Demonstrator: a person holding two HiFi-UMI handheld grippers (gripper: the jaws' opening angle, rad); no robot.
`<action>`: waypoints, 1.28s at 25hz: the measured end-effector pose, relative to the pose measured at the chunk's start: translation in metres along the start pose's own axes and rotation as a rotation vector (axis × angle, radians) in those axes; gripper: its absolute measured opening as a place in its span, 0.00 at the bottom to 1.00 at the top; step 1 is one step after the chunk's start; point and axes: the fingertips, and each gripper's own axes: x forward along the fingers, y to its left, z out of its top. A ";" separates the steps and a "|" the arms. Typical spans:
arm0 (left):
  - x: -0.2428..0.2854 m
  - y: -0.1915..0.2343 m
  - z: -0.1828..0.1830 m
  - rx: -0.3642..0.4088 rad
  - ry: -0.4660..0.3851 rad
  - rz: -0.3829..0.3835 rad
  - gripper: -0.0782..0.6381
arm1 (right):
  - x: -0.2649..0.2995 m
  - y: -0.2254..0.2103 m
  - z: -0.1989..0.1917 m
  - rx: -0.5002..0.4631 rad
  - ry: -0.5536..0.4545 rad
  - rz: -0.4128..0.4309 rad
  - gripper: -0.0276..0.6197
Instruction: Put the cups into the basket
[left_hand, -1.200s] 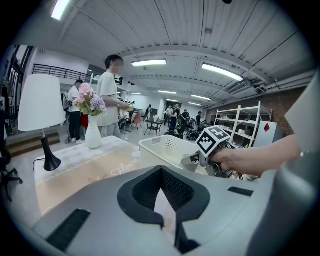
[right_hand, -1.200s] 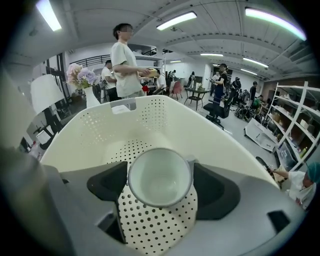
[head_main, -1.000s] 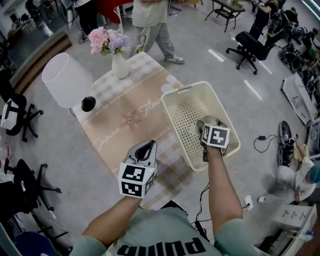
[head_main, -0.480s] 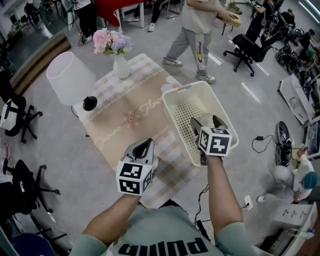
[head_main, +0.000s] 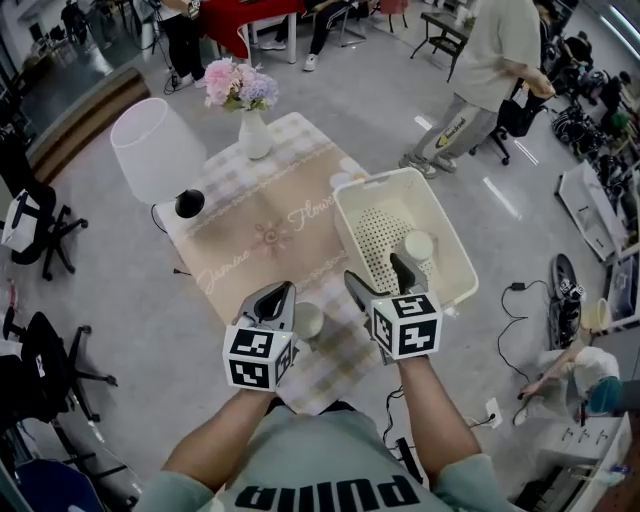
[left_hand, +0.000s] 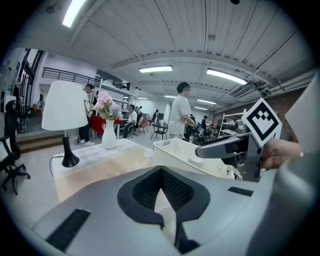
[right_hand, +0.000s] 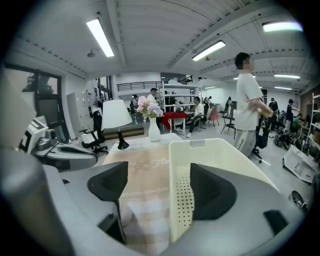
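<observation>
The room is brightly and evenly lit by ceiling strip lights (right_hand: 100, 37); shadows are kept soft. The left gripper view and right gripper view are bent outward and darkened at the corners. The right claw (right_hand: 158, 187) is blurred close up.

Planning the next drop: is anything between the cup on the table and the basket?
Yes: the right tool, jaws open, hangs over the basket's near-left rim, directly between that rim and the cup. Nothing else visible stands between them.

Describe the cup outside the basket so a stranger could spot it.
Find the cloth-covered table; at its near edge, beside the left claw, sits a pale cup. Unlike the other cup, it rests on the cloth, outside the basket.
</observation>
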 end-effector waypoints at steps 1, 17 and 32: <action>-0.003 0.002 -0.001 -0.002 0.000 0.005 0.11 | -0.002 0.010 -0.002 -0.011 -0.001 0.022 0.64; -0.043 0.025 -0.021 -0.038 -0.044 0.071 0.11 | -0.021 0.129 -0.064 -0.160 0.072 0.315 0.64; -0.058 0.027 -0.040 -0.015 -0.021 0.089 0.11 | -0.018 0.143 -0.088 -0.203 0.114 0.328 0.64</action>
